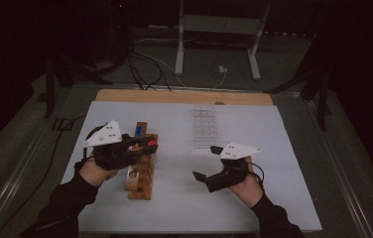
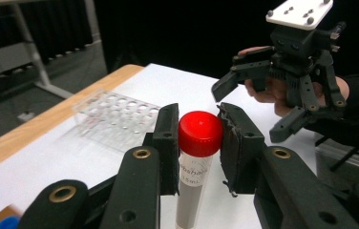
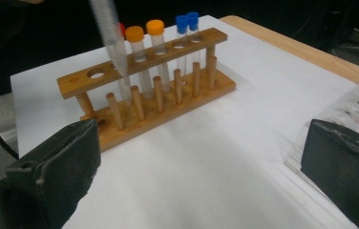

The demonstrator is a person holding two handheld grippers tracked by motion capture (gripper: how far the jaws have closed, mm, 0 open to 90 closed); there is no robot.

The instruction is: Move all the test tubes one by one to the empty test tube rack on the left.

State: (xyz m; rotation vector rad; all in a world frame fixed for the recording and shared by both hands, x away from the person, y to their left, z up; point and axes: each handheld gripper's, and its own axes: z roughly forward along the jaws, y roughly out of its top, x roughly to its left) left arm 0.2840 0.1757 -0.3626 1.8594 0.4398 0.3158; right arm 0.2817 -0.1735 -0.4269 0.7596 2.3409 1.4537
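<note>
Dark walls and a grey floor with trailing cables surround a white sheet laid over a wooden surface [image 1: 184, 95]. Held above the sheet's left side, a clear plastic tube with a red screw cap [image 2: 200, 133] hangs upright in the left tongs [image 2: 197, 143], whose black pads pinch it just under the cap. Seen from the right tongs, the tube's tapered tip [image 3: 119, 64] hovers over the near end of a light wooden tube rack [image 3: 144, 76], beside one of the open holes at that end. Farther along the rack stand two tubes with orange caps [image 3: 144, 31] and two with blue caps [image 3: 187, 21]. The right tongs [image 1: 208, 162] are spread wide with nothing between them, off to the right, near a clear plastic well tray [image 1: 205, 129] that lies toward the sheet's far edge.

The step in hand looks like seating the red-capped tube in the rack. To do it well, keep the tube vertical, centre the tip over an open hole, and lower straight so the tip finds the base between the pegs. Loosen the pinch only once the tube rests in the rack.
</note>
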